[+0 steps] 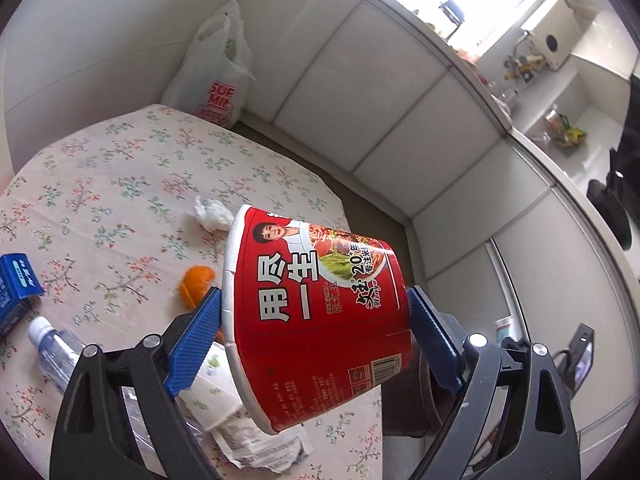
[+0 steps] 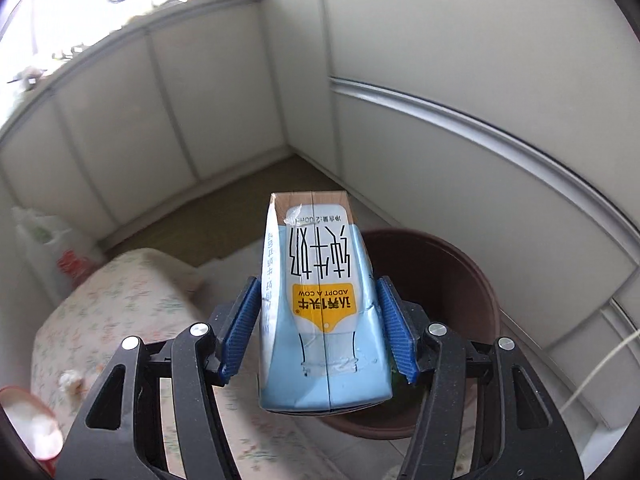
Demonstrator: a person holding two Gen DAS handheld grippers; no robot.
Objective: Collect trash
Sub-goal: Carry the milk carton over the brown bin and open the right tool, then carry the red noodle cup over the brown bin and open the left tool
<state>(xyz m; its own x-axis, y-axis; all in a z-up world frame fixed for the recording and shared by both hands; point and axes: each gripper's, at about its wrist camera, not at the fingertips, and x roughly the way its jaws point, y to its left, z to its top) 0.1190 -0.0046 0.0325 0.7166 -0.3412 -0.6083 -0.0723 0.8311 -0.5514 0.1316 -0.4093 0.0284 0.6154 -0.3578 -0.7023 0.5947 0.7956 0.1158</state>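
Observation:
My left gripper is shut on a red instant-noodle cup, held on its side above the floral table, white rim to the left. My right gripper is shut on a light-blue milk carton, dented at the pads, held over the edge of a brown round bin beside the table. The noodle cup's rim shows at the lower left of the right wrist view. On the table lie a crumpled tissue, orange peel, a plastic bottle, a blue box and crumpled paper wrappers.
A white plastic bag with red print stands on the floor in the corner beyond the table. White panelled walls run close around the table and bin. A windowsill with small items runs along the top. Olive floor lies between table and wall.

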